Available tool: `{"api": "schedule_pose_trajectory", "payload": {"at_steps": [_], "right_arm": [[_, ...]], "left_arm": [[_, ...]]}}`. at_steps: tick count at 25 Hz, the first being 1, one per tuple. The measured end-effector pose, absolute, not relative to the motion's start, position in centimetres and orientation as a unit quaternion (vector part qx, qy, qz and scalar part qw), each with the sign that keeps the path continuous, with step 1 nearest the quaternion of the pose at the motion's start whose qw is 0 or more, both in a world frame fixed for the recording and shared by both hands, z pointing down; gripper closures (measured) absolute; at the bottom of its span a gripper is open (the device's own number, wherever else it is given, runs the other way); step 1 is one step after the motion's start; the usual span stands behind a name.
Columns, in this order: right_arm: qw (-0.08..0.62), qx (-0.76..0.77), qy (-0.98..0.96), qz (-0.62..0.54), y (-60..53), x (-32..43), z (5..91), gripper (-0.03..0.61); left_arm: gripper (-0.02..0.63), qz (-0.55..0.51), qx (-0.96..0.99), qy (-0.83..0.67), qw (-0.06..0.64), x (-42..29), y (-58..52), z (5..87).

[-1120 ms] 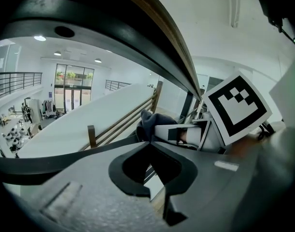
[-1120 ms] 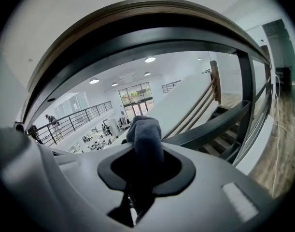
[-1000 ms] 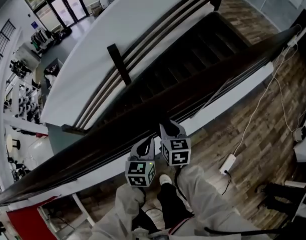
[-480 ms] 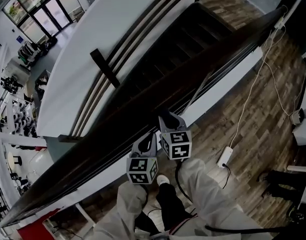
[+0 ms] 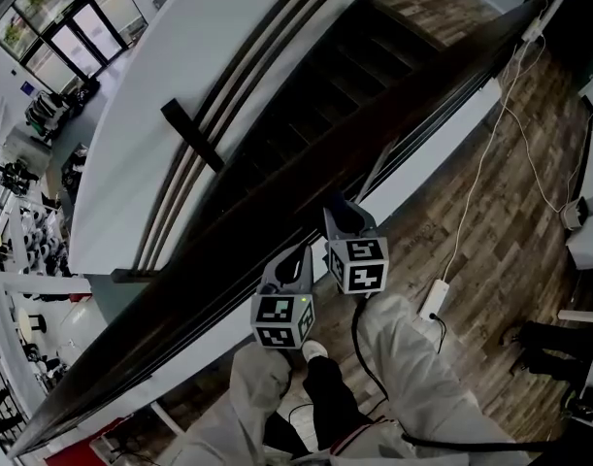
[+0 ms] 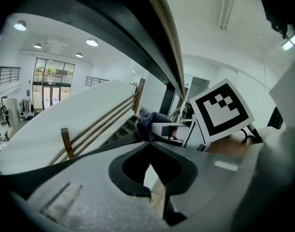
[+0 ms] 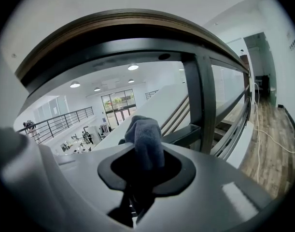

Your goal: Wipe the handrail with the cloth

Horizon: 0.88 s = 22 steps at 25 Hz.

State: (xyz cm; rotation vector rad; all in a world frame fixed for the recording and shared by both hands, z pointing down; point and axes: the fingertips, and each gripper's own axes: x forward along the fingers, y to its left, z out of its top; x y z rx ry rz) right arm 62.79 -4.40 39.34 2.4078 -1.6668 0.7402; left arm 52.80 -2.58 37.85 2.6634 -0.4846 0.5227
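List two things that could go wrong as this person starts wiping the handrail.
1. The right gripper alone pinches the cloth; rubbing the handrail might drag it out, down the stairs.
2. The white plug block and its cable lie near the person's shoe: a trip risk.

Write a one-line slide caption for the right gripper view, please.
The right tongs hold a grey cloth just below the wooden handrail.

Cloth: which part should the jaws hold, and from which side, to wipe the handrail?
Hold the cloth by its bunched lower end, coming from below, as the right gripper does: its free tuft stands upright out of the jaws toward the handrail overhead.
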Motion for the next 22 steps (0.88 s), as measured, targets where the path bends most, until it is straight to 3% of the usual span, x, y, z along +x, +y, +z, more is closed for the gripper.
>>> {"api": "schedule_pose_trajectory", "payload": {"at_steps": [11, 22], "right_arm": [[0.062, 0.824, -0.510, 0.238, -3.7, 69.4, 39.3, 0.503], [0.071, 0.845, -0.476, 0.232, -2.6, 70.9, 38.9, 0.505]], "left_arm": [[0.611, 0.188, 0.953, -0.144, 0.187, 56.0, -2.1, 37.4], [0.611, 0.187, 0.953, -0.150, 0.188, 53.0, -2.4, 37.7]]}}
